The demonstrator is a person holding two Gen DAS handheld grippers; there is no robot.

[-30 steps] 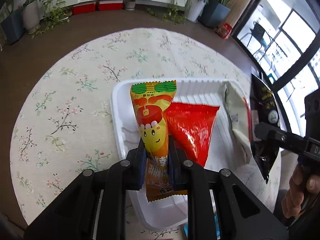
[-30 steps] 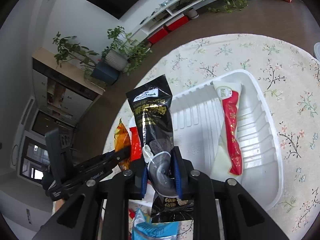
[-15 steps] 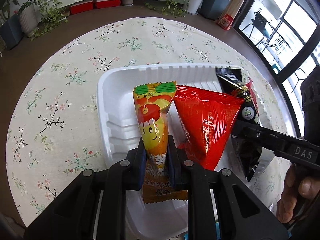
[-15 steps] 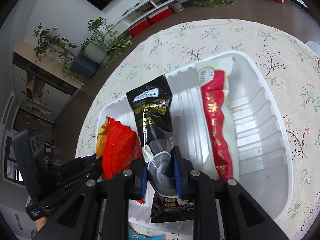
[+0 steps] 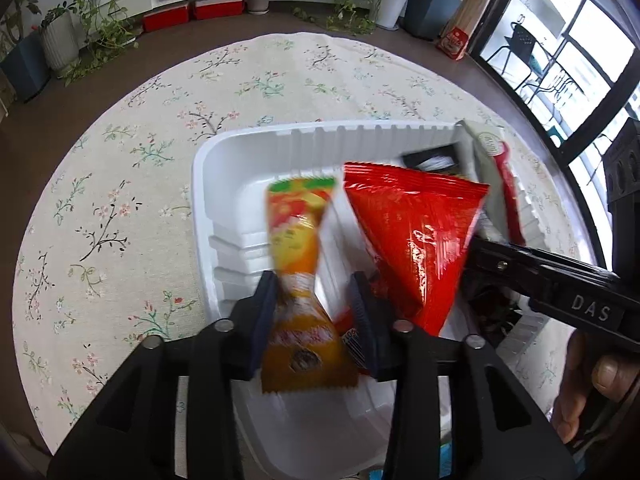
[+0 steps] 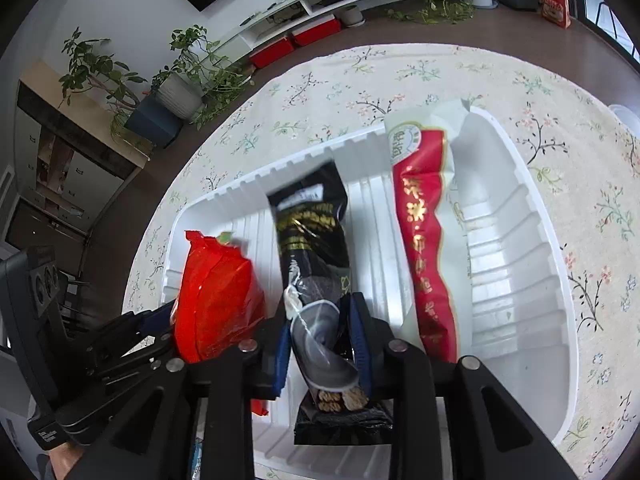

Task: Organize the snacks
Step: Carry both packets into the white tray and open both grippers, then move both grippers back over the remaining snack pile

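Note:
A white ribbed tray (image 5: 248,148) (image 6: 520,248) sits on a round floral tablecloth. My left gripper (image 5: 314,300) has its jaws spread; the orange cartoon snack pack (image 5: 296,256) is blurred between them, touching the left finger, over the tray's left part. A red pack (image 5: 416,236) (image 6: 216,296) lies beside it. My right gripper (image 6: 320,328) has its jaws slightly apart around the black snack pack (image 6: 312,232), which lies in the tray's middle. A white-and-red pack (image 6: 424,232) (image 5: 496,176) lies to its right.
The floral tablecloth (image 5: 120,184) surrounds the tray. A blue wrapper (image 6: 196,456) shows below the tray's near edge. Plants, a white shelf unit and red boxes (image 5: 188,14) stand on the floor beyond the table. The right gripper's body (image 5: 560,292) crosses the left wrist view.
Both grippers have lowered over the tray. The left jaws have opened and the orange pack is slipping free, blurred. The right jaws have loosened around the black pack, now inside the tray.

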